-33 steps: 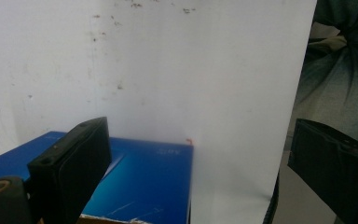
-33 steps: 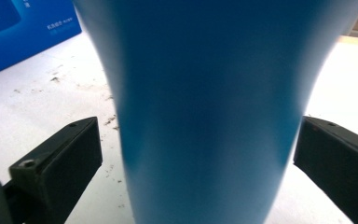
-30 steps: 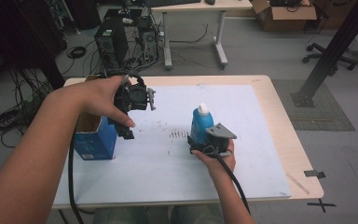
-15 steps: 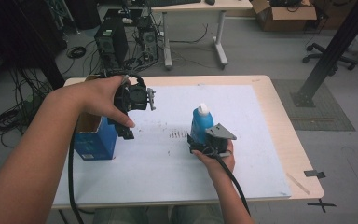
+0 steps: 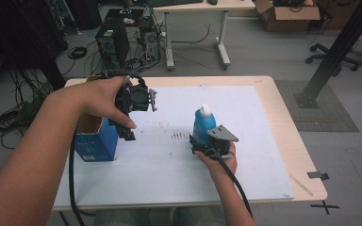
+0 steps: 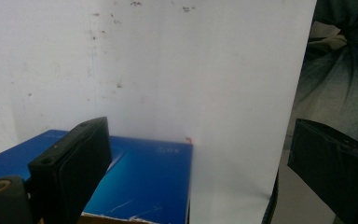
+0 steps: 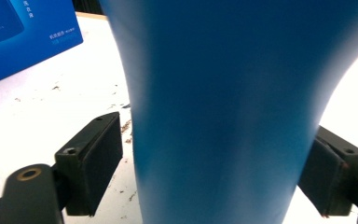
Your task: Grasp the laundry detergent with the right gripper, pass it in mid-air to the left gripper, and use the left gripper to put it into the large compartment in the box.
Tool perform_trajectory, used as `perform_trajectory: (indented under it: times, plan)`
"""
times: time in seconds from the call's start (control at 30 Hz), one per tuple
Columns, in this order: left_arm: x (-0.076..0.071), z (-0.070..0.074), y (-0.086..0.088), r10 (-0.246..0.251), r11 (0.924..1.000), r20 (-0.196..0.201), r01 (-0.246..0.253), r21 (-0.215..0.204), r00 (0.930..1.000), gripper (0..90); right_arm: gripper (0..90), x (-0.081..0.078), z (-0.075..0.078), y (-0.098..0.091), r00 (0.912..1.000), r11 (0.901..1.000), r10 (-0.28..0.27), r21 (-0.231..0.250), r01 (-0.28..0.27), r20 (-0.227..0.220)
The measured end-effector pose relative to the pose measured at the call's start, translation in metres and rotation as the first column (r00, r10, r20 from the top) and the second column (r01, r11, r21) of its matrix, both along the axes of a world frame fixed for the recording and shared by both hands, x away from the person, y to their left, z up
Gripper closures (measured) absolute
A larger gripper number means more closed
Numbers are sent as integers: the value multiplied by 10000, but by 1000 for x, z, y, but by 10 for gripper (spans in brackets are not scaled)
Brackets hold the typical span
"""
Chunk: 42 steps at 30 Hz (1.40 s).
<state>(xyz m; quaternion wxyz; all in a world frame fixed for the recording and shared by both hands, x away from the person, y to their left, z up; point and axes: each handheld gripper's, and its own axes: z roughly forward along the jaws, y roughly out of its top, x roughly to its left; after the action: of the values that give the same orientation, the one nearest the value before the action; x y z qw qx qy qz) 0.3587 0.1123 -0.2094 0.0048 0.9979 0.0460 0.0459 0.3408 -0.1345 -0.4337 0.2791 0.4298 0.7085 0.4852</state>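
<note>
On the white sheet [image 5: 245, 155], the lower right and lower middle of the high view lie bare, with open passage there. The blue bottle [image 5: 203, 123] stands mid-frame, blocking the centre, and the open blue box [image 5: 93, 139] stands at the sheet's left edge. Between them a strip of sheet is free, though the left gripper [image 5: 131, 120] hangs over its left end.

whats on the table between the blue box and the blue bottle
Only bare white sheet with dark specks lies between the blue box and the blue bottle, as the high view shows.
</note>
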Motion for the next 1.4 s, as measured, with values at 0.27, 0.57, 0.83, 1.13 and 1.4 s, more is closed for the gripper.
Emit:
perform_trajectory:
  times: [0.27, 0.57, 0.83, 1.13, 1.4]
  plan:
    - [0, 0, -1, -3, 10000, -14, 3, 33, 10000, 63, 255, -1, -1, 2, 9999, 9999, 137, -60, -137, 83]
    - [1, 0, 0, 98, 9999, 29, -98, 56, 9999, 63, 338, -1, -3, 0, 10000, 10000, 13, -8, -13, 98]
    - [2, 0, 0, 91, 10000, 35, -91, 36, 10000, 62, 430, -2, -3, -1, 9997, 9998, -172, -134, 175, 176]
    - [0, 2, 1, 197, 9998, 169, -197, -40, 9997, 62, 449, -4, 0, -7, 9993, 9997, 243, 48, -245, 284]
    - [0, 5, -1, 193, 9998, 140, -193, -58, 9997, 62, 449, -5, 34, -20, 9932, 9954, 923, 191, -939, 707]
